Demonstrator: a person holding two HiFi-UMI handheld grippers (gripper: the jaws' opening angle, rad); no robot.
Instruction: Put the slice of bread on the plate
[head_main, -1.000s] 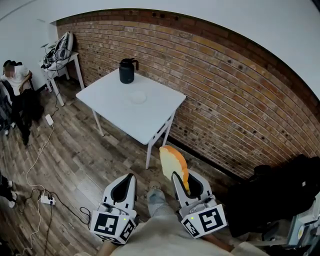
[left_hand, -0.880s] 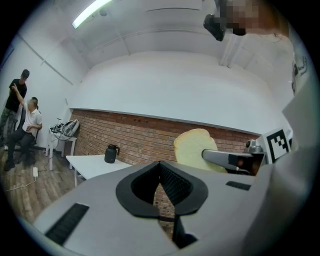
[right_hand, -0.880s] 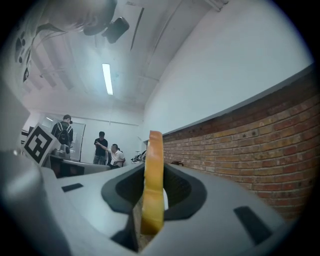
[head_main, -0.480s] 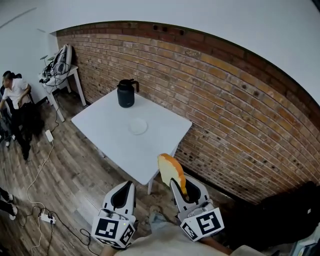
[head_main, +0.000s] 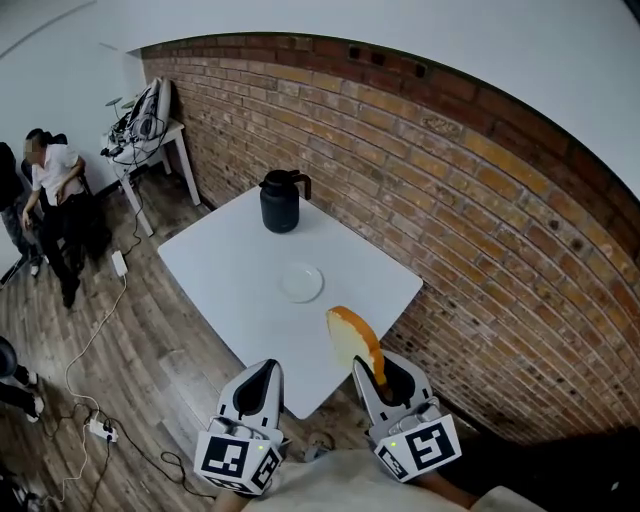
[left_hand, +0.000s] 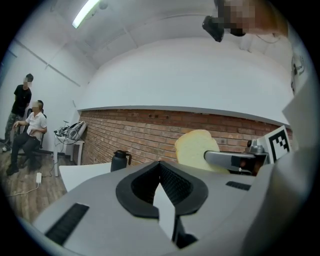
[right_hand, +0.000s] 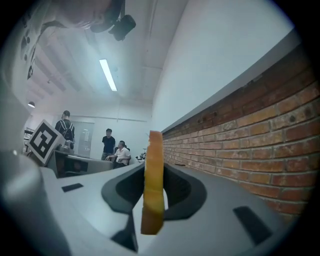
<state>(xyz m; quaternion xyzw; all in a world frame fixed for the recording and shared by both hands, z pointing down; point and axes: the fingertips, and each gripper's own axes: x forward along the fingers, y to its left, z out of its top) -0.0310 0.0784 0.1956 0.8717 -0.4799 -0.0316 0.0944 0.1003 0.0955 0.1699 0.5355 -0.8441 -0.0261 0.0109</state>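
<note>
White plate (head_main: 301, 282) on table (head_main: 225, 285), black jug (head_main: 281, 203) nearby, bread (head_main: 350, 338) upright in right gripper (head_main: 375, 370)

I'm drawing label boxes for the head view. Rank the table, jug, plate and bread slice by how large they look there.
Largest: table.
Next: bread slice and jug look about alike; the bread is nearer the camera, so I won't rank them.
Smallest: plate.
</note>
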